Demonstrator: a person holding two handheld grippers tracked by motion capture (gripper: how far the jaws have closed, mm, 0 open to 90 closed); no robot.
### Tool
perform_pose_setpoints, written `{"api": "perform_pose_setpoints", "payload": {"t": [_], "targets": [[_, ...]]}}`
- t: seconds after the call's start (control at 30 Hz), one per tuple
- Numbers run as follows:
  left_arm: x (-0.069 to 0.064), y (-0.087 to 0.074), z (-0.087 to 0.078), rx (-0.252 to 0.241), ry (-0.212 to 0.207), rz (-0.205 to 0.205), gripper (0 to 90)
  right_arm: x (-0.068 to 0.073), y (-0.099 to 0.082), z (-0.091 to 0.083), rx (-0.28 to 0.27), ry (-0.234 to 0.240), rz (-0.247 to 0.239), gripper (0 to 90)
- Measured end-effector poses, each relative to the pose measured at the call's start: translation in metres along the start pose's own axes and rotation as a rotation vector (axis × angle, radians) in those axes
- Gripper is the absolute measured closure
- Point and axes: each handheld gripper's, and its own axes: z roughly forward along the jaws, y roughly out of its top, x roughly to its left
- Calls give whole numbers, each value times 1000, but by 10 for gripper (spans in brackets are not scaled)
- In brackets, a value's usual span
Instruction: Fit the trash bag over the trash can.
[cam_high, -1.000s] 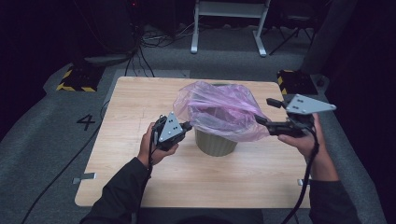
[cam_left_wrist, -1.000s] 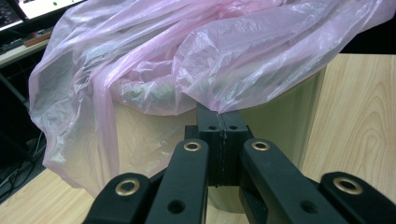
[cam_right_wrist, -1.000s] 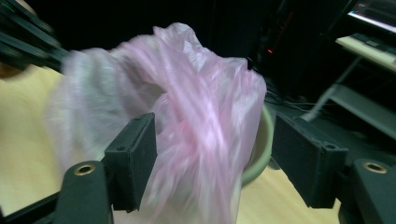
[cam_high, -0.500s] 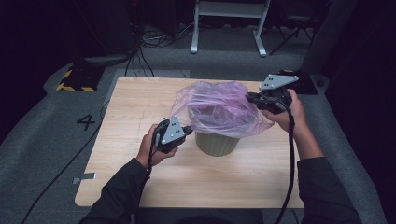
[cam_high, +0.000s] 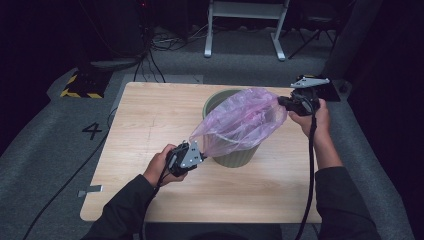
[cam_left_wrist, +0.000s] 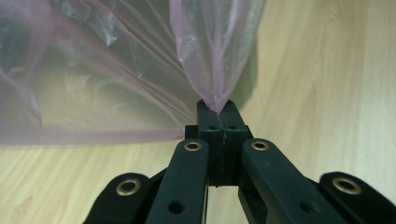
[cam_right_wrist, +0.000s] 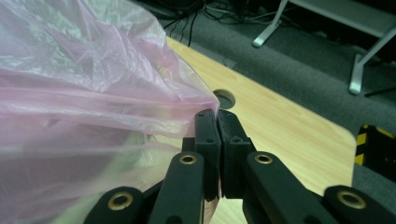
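Left gripper (cam_high: 197, 152): jaws together, clamped on a pinch of the pink bag's edge at the near-left side of the bin; in the left gripper view (cam_left_wrist: 218, 119) the film ran up out of the closed tips.
Right gripper (cam_high: 282, 101): jaws had just been closing and were pressed together on the bag's edge at the far-right side; in the right gripper view (cam_right_wrist: 217, 122) the film was caught between the tips.
Pink bag (cam_high: 242, 120): thin, see-through plastic, stretched taut between the two grippers, slanting from low near-left to higher far-right, lying across the bin's mouth and partly draped down its front.
Bin (cam_high: 235, 159): green, round, upright on the table a little right of centre; far rim visible behind the bag, lower wall visible beneath it.
Table (cam_high: 140, 125): light wood top, bare apart from the bin.
Left hand (cam_high: 160, 167): held its gripper low, just beside the bin's base.
Right hand (cam_high: 312, 117): held its gripper over the table's right edge, near rim height.
Cable hole (cam_right_wrist: 225, 99): seen in the table top beyond the right gripper's tips.
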Motion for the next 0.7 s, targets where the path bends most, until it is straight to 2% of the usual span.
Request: {"api": "perform_pose_setpoints", "payload": {"t": [0.03,0.1,0.23,0.27,0.3,0.33,0.37,0.4,0.43,0.47,0.5,0.53,0.57,0.6,0.63,0.67,0.7], "targets": [[0,0,0,0,0,0,900,0,0,0,0,0,0,882],[-6,-4,-2,-3,-34,9,900,0,-5,3,12,0,13,882],[-12,-5,-4,-28,-53,6,899,0,-10,1,11,8,30,883],[-15,-3,-8,-84,-70,-32,830,1,-15,-3,-2,25,33,879],[-15,-3,-8,-84,-70,-32,689,1,-15,-3,-2,25,33,879],[-17,-1,-11,-100,-66,-60,602,3,-19,-8,-19,40,41,863],[-22,6,-19,-147,-84,-86,532,4,-21,-11,-26,43,38,864],[-25,9,-24,-174,-92,-88,464,5,-23,-13,-32,50,36,864],[-25,9,-24,-174,-92,-88,408,5,-23,-13,-32,50,36,864],[-30,17,-35,-220,-101,-95,363,6,-26,-17,-43,50,32,864],[-30,17,-35,-220,-101,-95,331,6,-26,-17,-43,50,32,864],[-36,25,-46,-259,-74,-90,310,6,-28,-20,-53,57,35,863],[-38,28,-52,-273,-57,-89,289,6,-29,-22,-60,60,39,863],[-40,30,-56,-279,-26,-93,276,7,-30,-24,-66,66,34,861],[-40,30,-56,-279,-26,-93,265,7,-30,-24,-66,66,34,861],[-40,32,-63,-279,21,-79,266,8,-32,-29,-79,61,24,856],[-40,32,-63,-279,21,-79,262,8,-32,-29,-79,61,24,856]]}}
